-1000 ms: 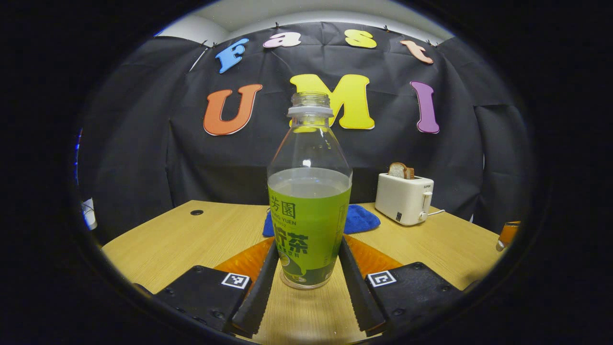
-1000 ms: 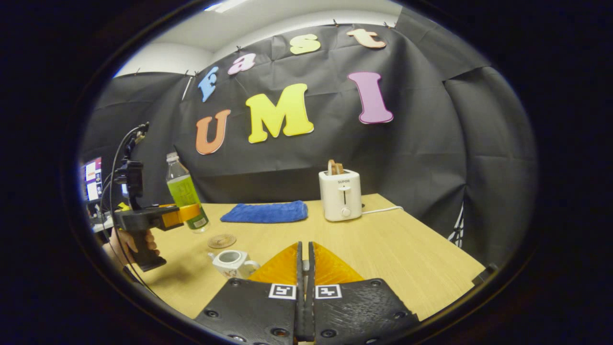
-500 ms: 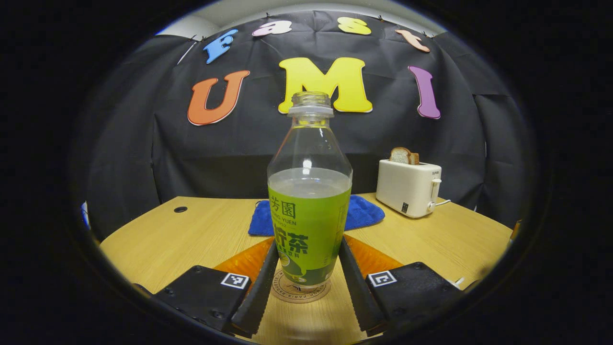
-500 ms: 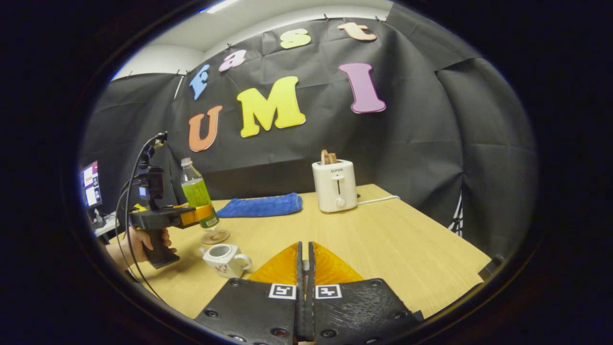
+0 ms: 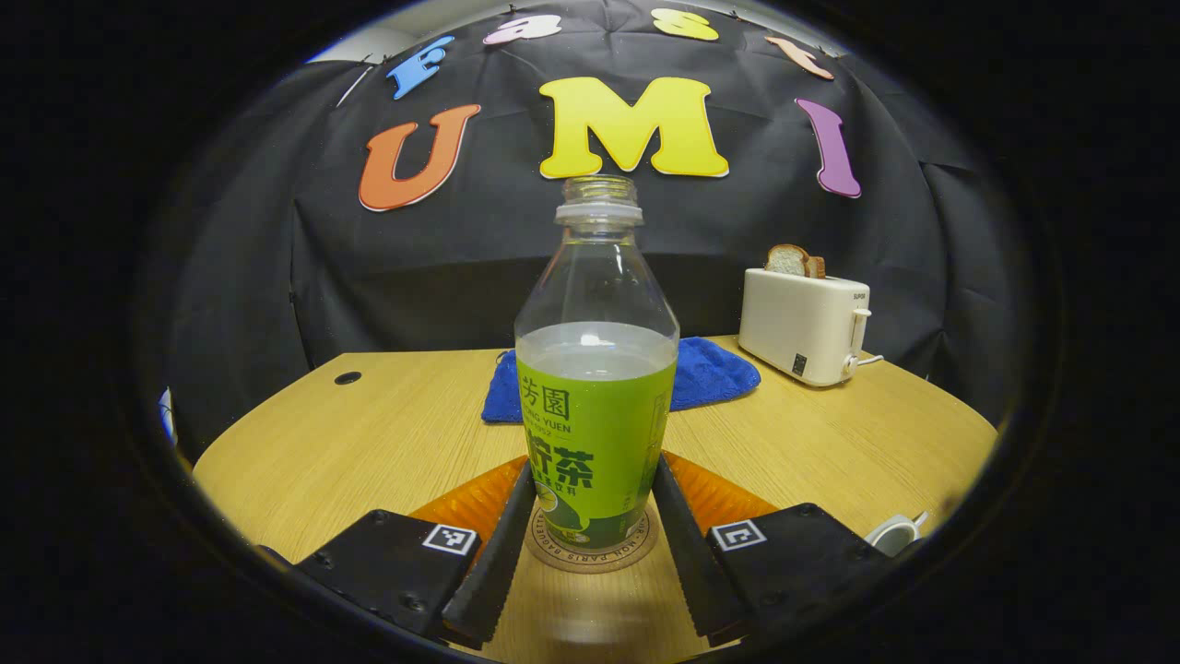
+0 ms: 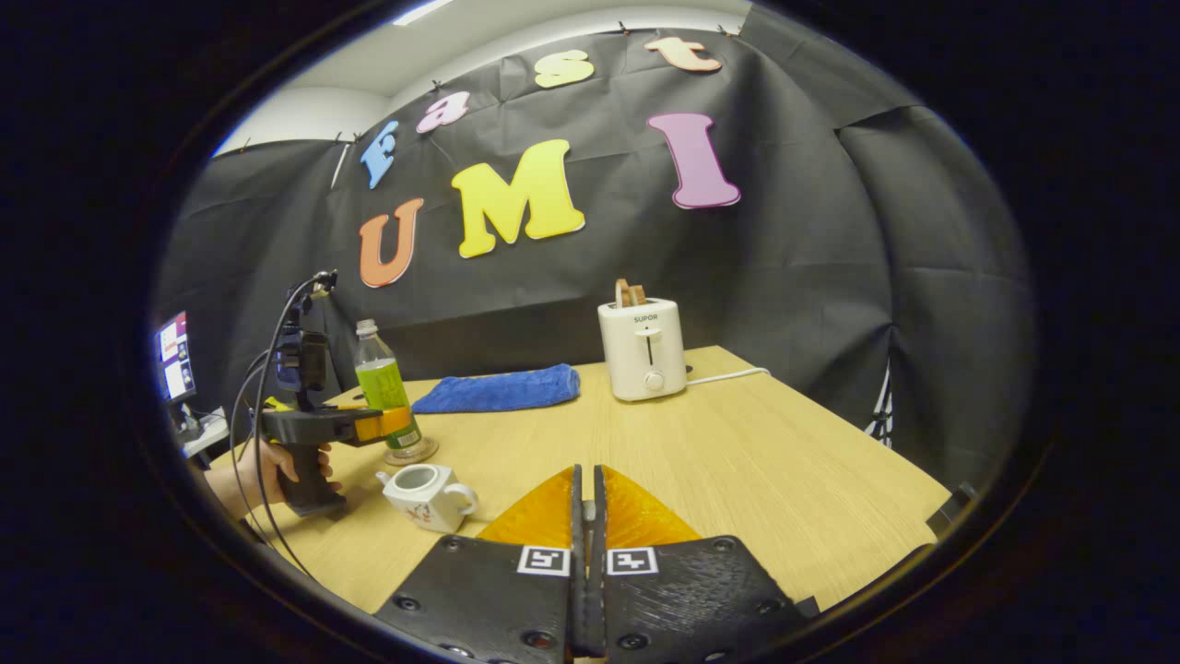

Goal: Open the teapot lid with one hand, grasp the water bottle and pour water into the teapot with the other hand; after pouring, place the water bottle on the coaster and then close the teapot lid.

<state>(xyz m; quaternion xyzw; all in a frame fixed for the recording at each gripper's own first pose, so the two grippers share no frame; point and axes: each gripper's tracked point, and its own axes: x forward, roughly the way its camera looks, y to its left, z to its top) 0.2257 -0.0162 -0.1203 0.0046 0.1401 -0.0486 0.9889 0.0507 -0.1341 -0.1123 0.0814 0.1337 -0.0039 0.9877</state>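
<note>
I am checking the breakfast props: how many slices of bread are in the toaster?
1 for sure: a slice stands up from the toaster at the table's far side. A second, behind it, may be hidden.

The water bottle (image 5: 596,369) stands upright between the left gripper's (image 5: 590,526) two fingers, which press its green-labelled lower body; it is clear, uncapped, filled to about the label's top; its base sits on the round coaster (image 5: 590,556); the white teapot (image 6: 426,495) rests open-topped, lid off, ahead and left of the right gripper's (image 6: 584,503) closed jaws, near the coaster.
</note>
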